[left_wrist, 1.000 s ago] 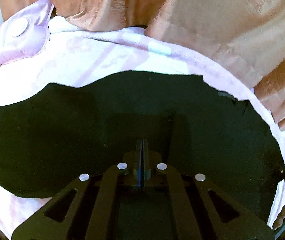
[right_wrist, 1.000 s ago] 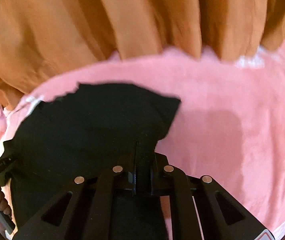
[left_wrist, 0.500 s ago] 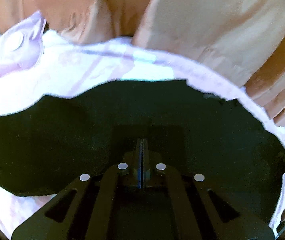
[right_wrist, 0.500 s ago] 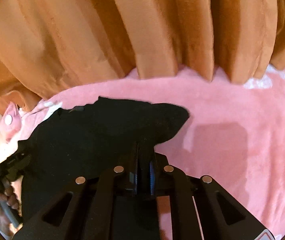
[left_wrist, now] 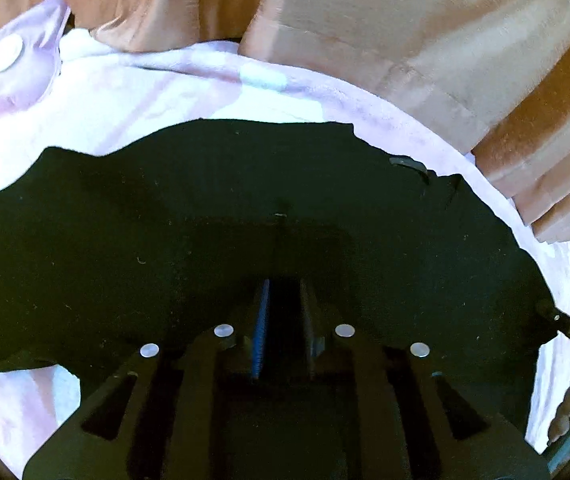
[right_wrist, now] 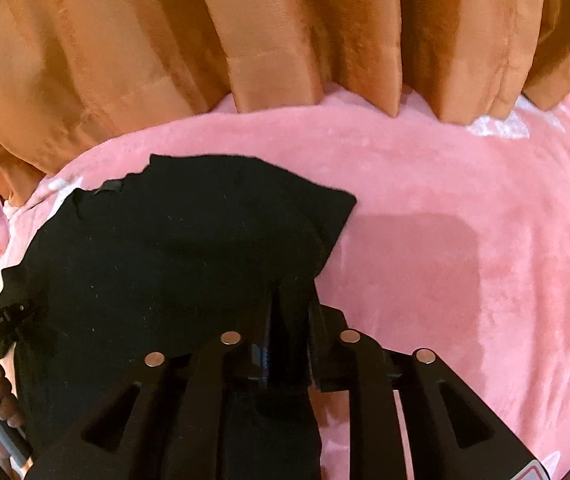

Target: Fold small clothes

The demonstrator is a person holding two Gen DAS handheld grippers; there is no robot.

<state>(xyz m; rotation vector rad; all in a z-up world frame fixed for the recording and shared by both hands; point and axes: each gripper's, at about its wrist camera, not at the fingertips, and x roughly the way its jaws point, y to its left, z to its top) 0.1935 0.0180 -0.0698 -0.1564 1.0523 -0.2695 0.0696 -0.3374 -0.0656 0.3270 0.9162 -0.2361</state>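
Presently the flat black fabric garment [left_wrist: 205, 220] lies on the pink plush blanket [right_wrist: 445, 208]. Left gripper [left_wrist: 285, 292] and right gripper [right_wrist: 291, 292] have just been opening, narrow gaps, cloth between.

Both fisheye views bend hard at the dark rims. Light is warm and bright on the curtain [right_wrist: 269, 40]; the blanket [left_wrist: 133, 100] washes out pale. The black cloth [left_wrist: 205, 220] shows no detail. A soft rectangular shadow falls on the blanket.
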